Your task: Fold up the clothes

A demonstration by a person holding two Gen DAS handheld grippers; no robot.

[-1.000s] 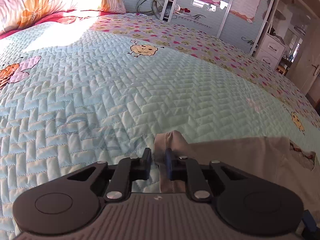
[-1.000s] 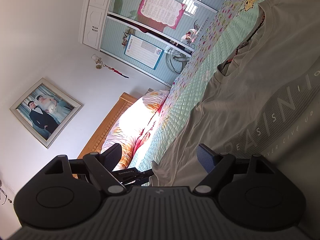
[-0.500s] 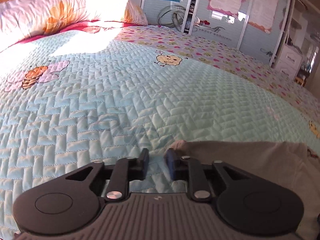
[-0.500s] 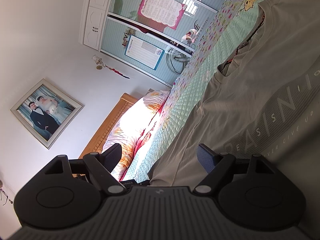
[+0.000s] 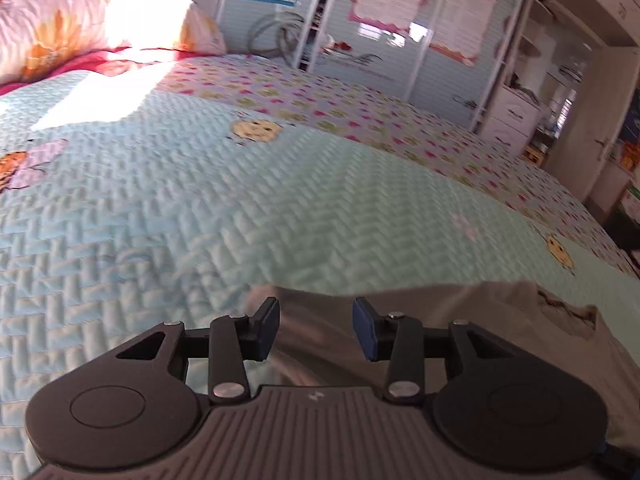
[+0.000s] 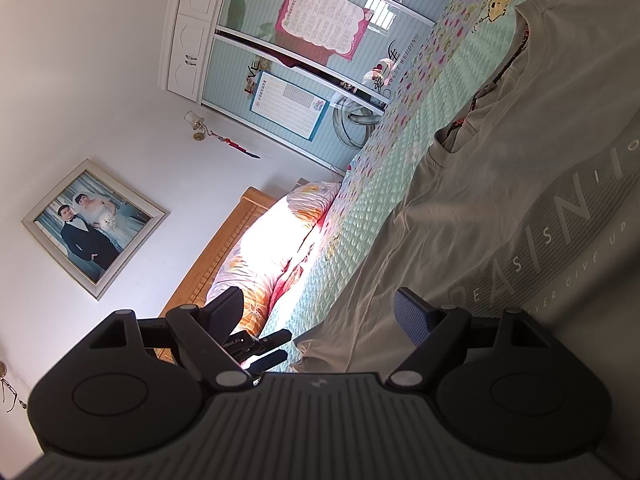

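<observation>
A beige T-shirt [image 5: 460,320] with pale lettering lies spread on the quilted bed, its neckline [image 5: 568,312] to the right in the left wrist view. My left gripper [image 5: 316,330] stands open just above the shirt's left sleeve end, nothing between its fingers. In the right wrist view the same T-shirt [image 6: 500,220] fills the right side, printed chest up. My right gripper [image 6: 320,316] is open, rolled sideways, hovering near the shirt's sleeve edge and holding nothing. The tips of the left gripper [image 6: 264,350] show beside that sleeve.
The pale green quilt [image 5: 240,208] with cartoon prints covers the bed. Flowered pillows [image 5: 80,24] lie at the headboard. A wardrobe with posters [image 5: 400,20] and white drawers [image 5: 512,116] stand beyond the far side. A framed photo [image 6: 94,220] hangs on the wall.
My left gripper was shut on the shirt's sleeve end, then let it go and opened wide; the sleeve now lies flat. The right gripper has stayed open and nearly still.
</observation>
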